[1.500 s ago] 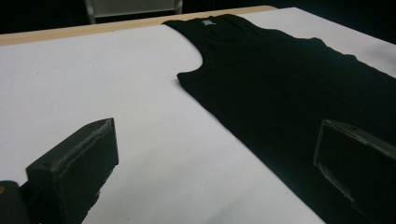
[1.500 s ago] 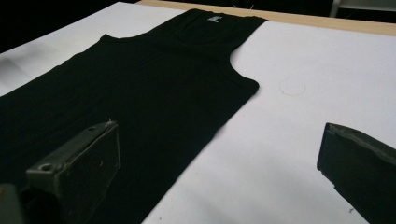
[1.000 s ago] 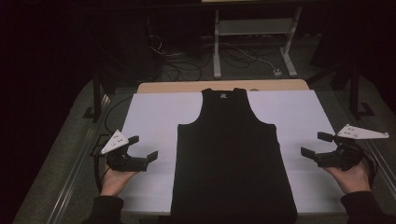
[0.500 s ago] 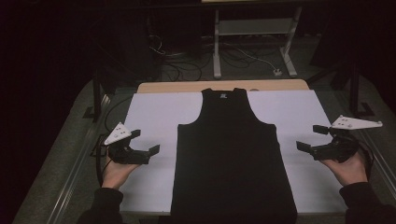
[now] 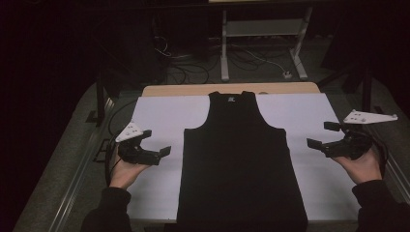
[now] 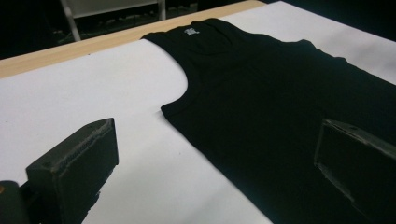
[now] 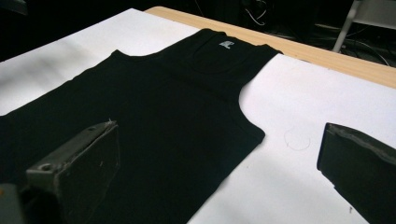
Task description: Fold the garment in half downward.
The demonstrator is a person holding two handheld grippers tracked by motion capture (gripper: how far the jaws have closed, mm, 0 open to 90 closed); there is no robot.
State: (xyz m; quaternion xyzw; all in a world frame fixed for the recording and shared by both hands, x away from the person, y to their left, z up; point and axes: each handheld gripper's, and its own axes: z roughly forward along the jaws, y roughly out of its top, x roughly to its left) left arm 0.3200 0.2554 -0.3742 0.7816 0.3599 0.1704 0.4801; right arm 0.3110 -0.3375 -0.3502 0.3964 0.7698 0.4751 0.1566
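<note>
Near edge: both forearms come in from 6 o'clock. Left gripper (image 5: 153, 143) hovers off the black tank top (image 5: 241, 164) at its 9 o'clock side, jaws spread wide, nothing between them. Right gripper (image 5: 323, 135) mirrors it at 3 o'clock, jaws likewise wide and empty.

Mid: tank top lies flat on the white sheet (image 5: 164, 116) covering the desk (image 5: 193, 89), long axis running 6 to 12, hem nearest the person, neck label (image 5: 231, 99) far.

Left gripper view: its jaws straddle the garment's side edge below the armhole (image 6: 175, 100). Right gripper view: same on the opposite armhole (image 7: 250, 121).

Judgement: each gripper sits about equally near its own side seam; inward closing move likely.
</note>
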